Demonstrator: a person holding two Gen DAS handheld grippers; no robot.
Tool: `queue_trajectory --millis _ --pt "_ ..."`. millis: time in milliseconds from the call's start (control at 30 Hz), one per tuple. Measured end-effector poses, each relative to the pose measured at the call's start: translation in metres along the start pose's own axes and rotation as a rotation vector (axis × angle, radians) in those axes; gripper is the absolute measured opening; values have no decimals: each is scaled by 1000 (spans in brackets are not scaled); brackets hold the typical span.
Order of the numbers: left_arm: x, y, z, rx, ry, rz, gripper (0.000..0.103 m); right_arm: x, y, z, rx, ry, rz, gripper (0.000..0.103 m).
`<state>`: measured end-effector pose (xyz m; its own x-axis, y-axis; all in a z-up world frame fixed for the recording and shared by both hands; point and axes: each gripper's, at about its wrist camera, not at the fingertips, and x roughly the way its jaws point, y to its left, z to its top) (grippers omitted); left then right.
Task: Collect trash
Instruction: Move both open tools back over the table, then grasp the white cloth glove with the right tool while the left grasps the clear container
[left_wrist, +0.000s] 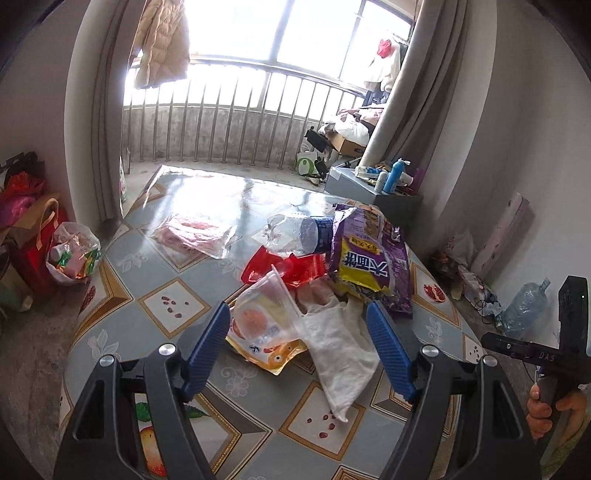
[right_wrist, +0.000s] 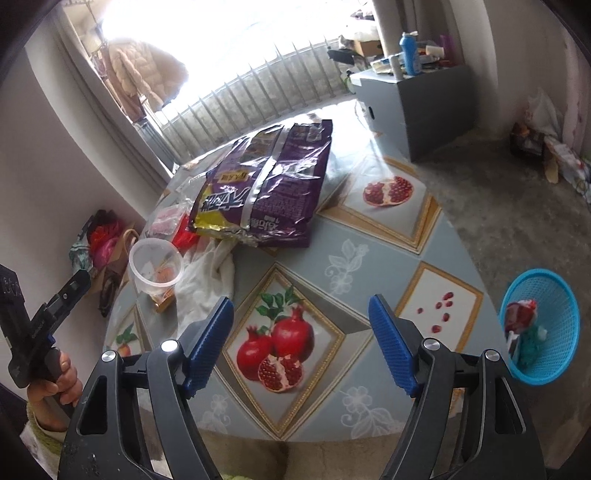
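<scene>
While both tongs hang wide apart over the desk with nothing between their pads, the work sits at the reaching stage: no piece of trash is in a grip yet.

From the left wrist view, the left tongs are released and aimed down at the heap near the middle of the desk. A clear plastic cup lies tipped on a yellow snack packet, with a crumpled white cloth just beside it. Behind them lie a red wrapper, a crushed clear bottle and a big purple bag resting against the pile. A flat clear packet lies apart, toward the far edge.

The right tongs are likewise released, over a bare stretch near the front edge. A blue basket stands on the floor just off the desk's right edge, already holding some rubbish.

My judgement: the next move is for the left tongs to drop onto the cup or cloth, clench on one light piece, and carry it across to the basket. The cup's thin wall may buckle or slip under a hard squeeze.
</scene>
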<state>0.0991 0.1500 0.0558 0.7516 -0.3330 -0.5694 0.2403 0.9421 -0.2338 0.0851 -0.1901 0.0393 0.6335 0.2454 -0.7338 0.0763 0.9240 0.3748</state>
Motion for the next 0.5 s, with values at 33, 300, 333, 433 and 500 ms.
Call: queue_trajectory --millis 33,300,333,433,500 --pt "3 3 -1 -10 3 -4 74 7 5 2 -8 12 4 70" --pt "27 14 10 -19 11 -58 62 55 44 8 -78 98 51 61" --pt "30 14 13 -13 11 -63 60 62 49 9 -88 106 58 60" --pt "49 11 20 10 34 -48 52 81 61 12 -110 133 60 55" --pt "63 13 22 15 52 -40 48 93 68 13 -128 146 57 54"
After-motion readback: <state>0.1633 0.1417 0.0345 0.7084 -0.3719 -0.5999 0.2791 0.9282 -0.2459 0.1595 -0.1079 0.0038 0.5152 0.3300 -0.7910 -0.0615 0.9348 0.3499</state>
